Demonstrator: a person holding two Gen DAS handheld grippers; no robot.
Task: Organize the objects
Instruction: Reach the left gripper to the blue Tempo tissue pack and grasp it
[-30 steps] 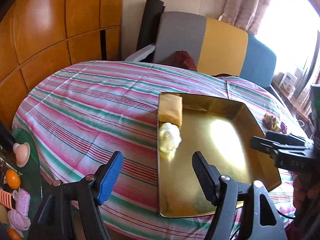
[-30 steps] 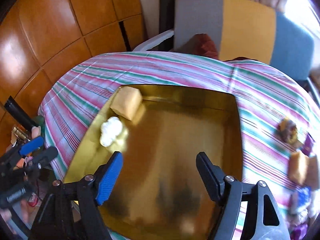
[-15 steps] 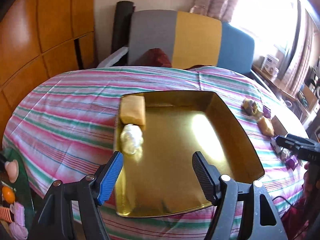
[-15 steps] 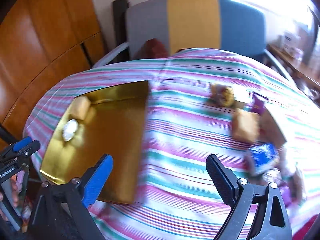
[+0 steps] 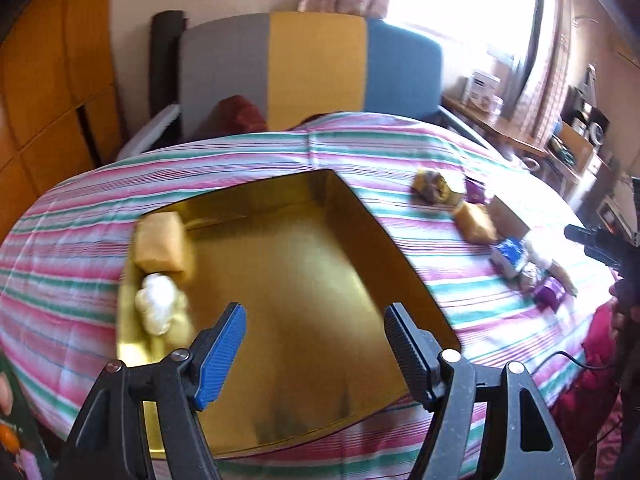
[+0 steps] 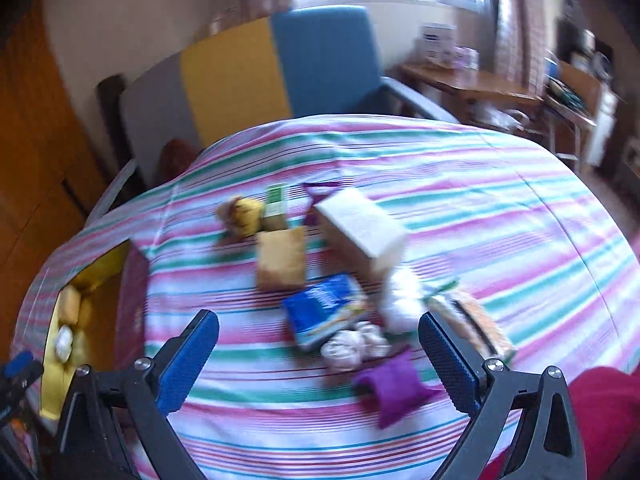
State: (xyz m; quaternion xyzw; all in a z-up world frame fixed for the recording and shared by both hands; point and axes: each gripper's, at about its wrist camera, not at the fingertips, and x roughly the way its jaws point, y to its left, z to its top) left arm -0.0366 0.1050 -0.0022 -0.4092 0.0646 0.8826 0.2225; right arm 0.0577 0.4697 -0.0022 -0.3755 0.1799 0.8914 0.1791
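Note:
A gold tray (image 5: 304,264) lies on the striped tablecloth (image 5: 80,240). It holds a tan block (image 5: 160,244) and a white crumpled lump (image 5: 158,308) at its left side. My left gripper (image 5: 316,344) is open and empty above the tray's near end. My right gripper (image 6: 320,356) is open and empty above a cluster of small items: a blue packet (image 6: 324,312), a white crumpled lump (image 6: 354,346), a purple pouch (image 6: 390,390), a tan block (image 6: 280,260) and a white box (image 6: 360,228). The tray (image 6: 52,376) shows at the far left there.
A brown-yellow wrapped item (image 6: 240,214) and a green-labelled piece (image 6: 275,200) lie farther back. A flat striped packet (image 6: 476,320) lies right of the cluster. A grey, yellow and blue chair (image 5: 312,68) stands behind the table. Wooden shelves (image 6: 520,92) stand at the right.
Both grippers have swung to the right. The right gripper left the tray and now faces the cluster of items. The left gripper's view now takes in the items right of the tray.

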